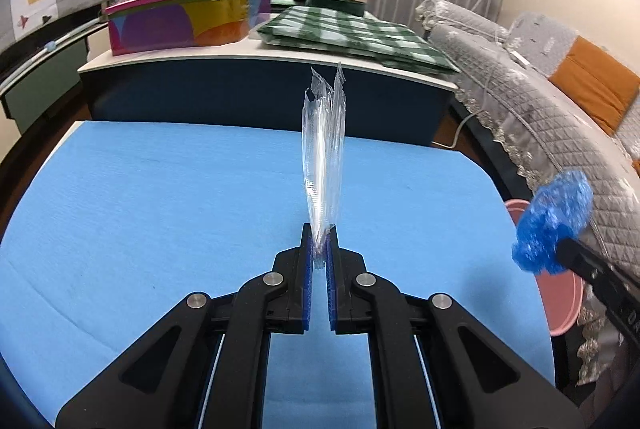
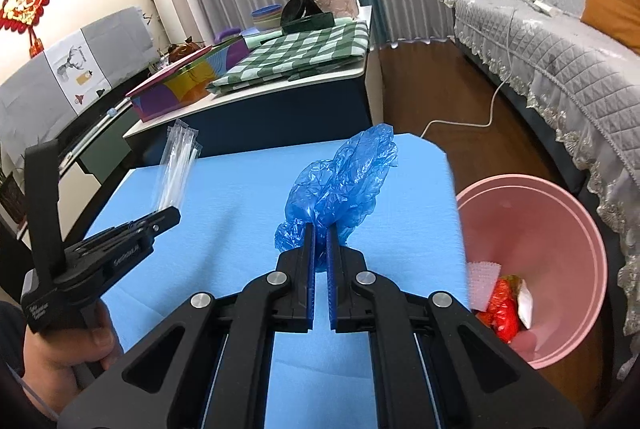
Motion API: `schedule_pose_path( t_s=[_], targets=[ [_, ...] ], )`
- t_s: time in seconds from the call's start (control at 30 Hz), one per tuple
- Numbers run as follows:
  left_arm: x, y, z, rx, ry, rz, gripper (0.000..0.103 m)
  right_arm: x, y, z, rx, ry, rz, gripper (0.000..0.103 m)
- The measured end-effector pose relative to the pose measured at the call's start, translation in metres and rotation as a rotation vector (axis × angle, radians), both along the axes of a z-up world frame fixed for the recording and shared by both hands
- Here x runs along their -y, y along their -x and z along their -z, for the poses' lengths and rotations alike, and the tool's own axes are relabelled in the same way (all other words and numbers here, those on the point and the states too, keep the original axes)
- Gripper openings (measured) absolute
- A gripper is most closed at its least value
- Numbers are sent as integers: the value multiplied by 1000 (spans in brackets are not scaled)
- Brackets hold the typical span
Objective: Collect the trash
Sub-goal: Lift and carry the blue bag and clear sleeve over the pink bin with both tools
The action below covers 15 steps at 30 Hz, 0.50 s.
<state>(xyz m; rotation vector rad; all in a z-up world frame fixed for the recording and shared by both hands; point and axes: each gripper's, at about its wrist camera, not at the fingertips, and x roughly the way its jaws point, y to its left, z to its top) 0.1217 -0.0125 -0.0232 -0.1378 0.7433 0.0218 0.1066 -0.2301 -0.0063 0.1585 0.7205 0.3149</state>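
While both tools hang over the blue-covered bench (image 1: pixel 160 189), each has something pinched. Left hand-held gripper (image 1: pixel 320 245) is clamped on the bottom end of a clear plastic wrapper (image 1: pixel 324 157), which sticks straight up from the pads; from the right wrist view it looks like it has white straws inside. Right hand-held gripper (image 2: pixel 320 241) is squeezed tight on a crumpled blue plastic glove (image 2: pixel 340 185). Pink trash bin (image 2: pixel 560 229) sits on the floor just beside the bench's right edge, with red packaging (image 2: pixel 500 309) and a bit of white wrap already in it.
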Motion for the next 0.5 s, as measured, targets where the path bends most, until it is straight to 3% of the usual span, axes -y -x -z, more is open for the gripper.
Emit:
schedule_pose_path(
  t_s=[0.5],
  targets=[
    [33,12,-4,33,4,99,6,31,17,-11,45,39,66,5]
  ],
)
